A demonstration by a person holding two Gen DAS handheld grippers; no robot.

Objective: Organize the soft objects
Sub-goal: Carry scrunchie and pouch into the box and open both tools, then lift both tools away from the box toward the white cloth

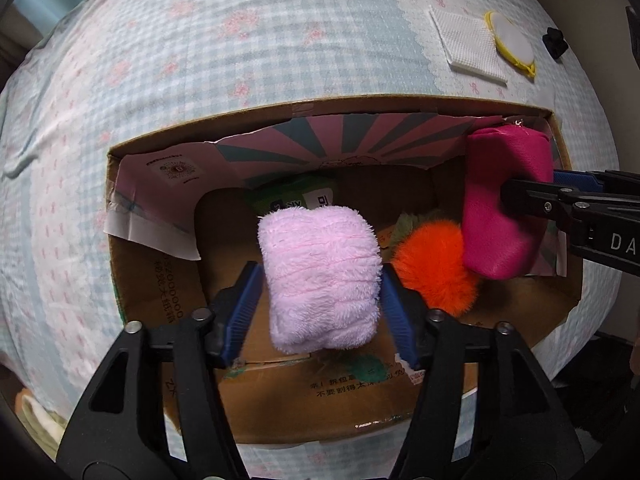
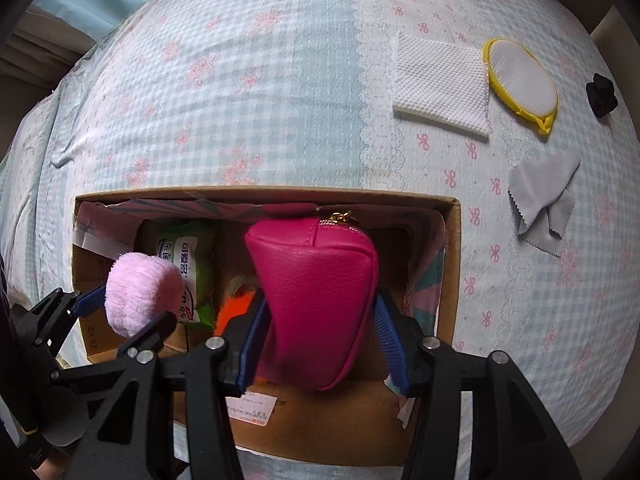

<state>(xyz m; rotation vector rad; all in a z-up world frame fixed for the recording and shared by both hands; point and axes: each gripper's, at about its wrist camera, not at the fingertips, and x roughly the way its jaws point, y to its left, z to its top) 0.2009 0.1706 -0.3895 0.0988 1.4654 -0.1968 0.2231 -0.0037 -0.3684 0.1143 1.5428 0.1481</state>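
Note:
My left gripper (image 1: 320, 304) is shut on a fluffy pale pink towel roll (image 1: 320, 276) and holds it over the open cardboard box (image 1: 320, 104). My right gripper (image 2: 320, 336) is shut on a magenta zip pouch (image 2: 316, 292) and holds it over the same box (image 2: 452, 272). The pouch also shows in the left wrist view (image 1: 504, 200) at the box's right end, and the pink roll shows in the right wrist view (image 2: 140, 292) at left. An orange fluffy ball (image 1: 432, 272) and a green wipes pack (image 2: 188, 264) lie inside the box.
The box sits on a blue checked bedsheet (image 2: 240, 100). On the sheet beyond it lie a white textured cloth (image 2: 440, 84), a yellow-rimmed oval pad (image 2: 520, 84), a grey lens cloth (image 2: 544, 196) and a small black object (image 2: 600, 92).

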